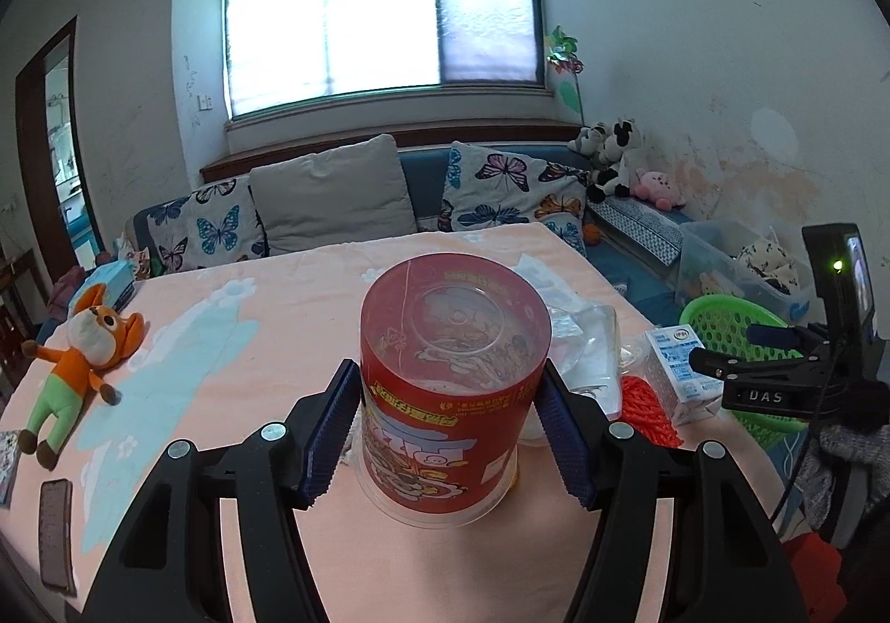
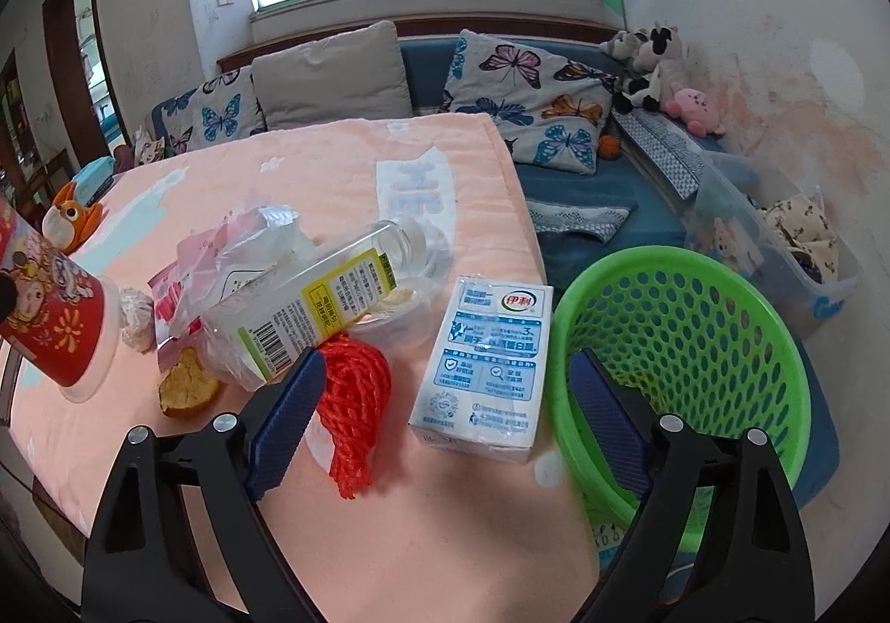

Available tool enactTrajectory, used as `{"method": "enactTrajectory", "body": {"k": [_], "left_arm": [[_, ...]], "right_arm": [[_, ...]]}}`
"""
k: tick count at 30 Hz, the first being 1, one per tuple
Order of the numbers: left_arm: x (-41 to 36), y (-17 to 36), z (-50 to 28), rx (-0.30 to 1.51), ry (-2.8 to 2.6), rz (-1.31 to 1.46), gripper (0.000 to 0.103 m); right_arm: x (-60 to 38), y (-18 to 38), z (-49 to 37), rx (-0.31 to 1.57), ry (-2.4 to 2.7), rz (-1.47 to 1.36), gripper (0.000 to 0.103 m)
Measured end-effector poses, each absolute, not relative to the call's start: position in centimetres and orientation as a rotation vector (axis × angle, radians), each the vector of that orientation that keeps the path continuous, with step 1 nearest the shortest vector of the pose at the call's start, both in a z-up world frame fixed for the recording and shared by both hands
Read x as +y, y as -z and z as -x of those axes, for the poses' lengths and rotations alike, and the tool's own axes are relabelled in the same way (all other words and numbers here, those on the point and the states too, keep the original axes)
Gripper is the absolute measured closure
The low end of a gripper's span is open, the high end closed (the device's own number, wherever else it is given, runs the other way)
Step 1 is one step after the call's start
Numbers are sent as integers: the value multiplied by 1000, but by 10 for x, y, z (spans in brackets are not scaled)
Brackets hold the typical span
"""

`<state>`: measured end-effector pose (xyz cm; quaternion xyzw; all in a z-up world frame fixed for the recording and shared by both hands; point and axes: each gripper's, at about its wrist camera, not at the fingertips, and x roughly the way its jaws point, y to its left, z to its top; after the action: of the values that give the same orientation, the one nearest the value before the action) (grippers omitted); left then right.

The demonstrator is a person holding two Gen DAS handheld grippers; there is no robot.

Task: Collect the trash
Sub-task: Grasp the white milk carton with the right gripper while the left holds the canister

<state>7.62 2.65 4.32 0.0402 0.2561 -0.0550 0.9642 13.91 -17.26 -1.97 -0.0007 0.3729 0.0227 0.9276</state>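
My left gripper point(image 1: 448, 400) is shut on an upside-down red noodle cup point(image 1: 453, 372), whose rim rests on the pink table cover point(image 1: 239, 356); the cup also shows in the right wrist view point(image 2: 50, 322). My right gripper point(image 2: 445, 389) is open and empty, its jaws either side of a white milk carton point(image 2: 484, 367) lying flat. Left of the carton lie red netting point(image 2: 350, 400), a clear plastic bottle point(image 2: 311, 311), crumpled plastic wrappers point(image 2: 245, 245) and a piece of bread point(image 2: 186, 384). A green mesh basket point(image 2: 684, 361) stands at the table's right edge.
A plush fox point(image 1: 83, 361) and a dark phone point(image 1: 55, 534) lie on the table's left side. A blue sofa with butterfly cushions point(image 2: 534, 100) runs behind the table. A clear storage bin point(image 2: 779, 245) with plush toys sits to the right.
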Motion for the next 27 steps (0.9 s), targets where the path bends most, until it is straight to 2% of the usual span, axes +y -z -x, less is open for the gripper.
{"method": "enactTrajectory", "body": {"k": [10,27], "left_arm": [[37,-50,-59,528,52,-60,42],[41,-73,-28,460,57,-62,42]], "right_arm": [[-162,31,-152,794,-80,13,20],[-156,22,-135,771,-79,16,23]]}}
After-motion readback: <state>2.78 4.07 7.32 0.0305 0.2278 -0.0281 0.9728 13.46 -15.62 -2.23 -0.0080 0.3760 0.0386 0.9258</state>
